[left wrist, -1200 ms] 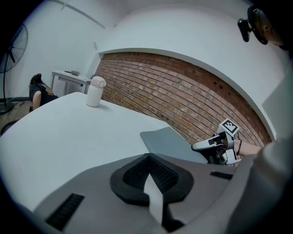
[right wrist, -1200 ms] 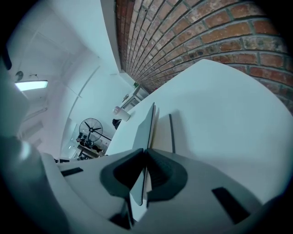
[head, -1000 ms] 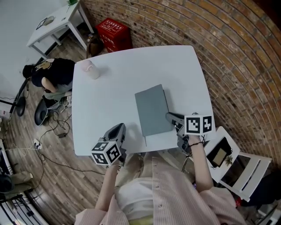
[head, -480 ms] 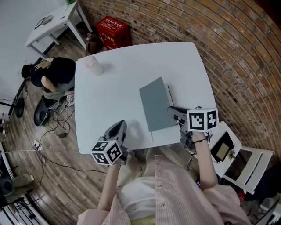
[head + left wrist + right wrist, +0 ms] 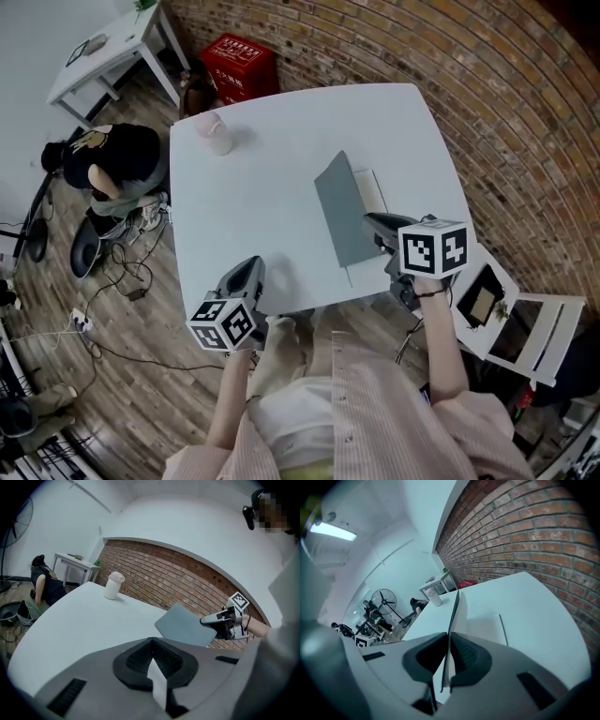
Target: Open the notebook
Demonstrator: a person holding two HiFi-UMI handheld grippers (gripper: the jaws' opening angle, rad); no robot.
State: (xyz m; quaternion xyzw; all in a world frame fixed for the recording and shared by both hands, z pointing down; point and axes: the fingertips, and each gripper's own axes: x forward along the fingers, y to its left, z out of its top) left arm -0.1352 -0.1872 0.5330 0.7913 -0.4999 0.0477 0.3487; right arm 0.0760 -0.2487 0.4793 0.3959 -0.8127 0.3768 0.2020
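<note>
On table (image 5: 244, 187), notebook cover (image 5: 342, 211) now steeper, pinched by right tongs (image 5: 371, 223); left tongs (image 5: 252, 268) together.

Qty: notebook (image 5: 342, 211) x1, cup (image 5: 216, 133) x1, table (image 5: 272, 187) x1, hand-held grippers (image 5: 249, 270) (image 5: 373, 224) x2.

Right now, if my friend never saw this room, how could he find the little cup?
Find the white table beside the brick wall. The cup stands alone near its far left corner. It is small, pale and upright with a rounded lid, unlike the thin grey notebook across the table.
</note>
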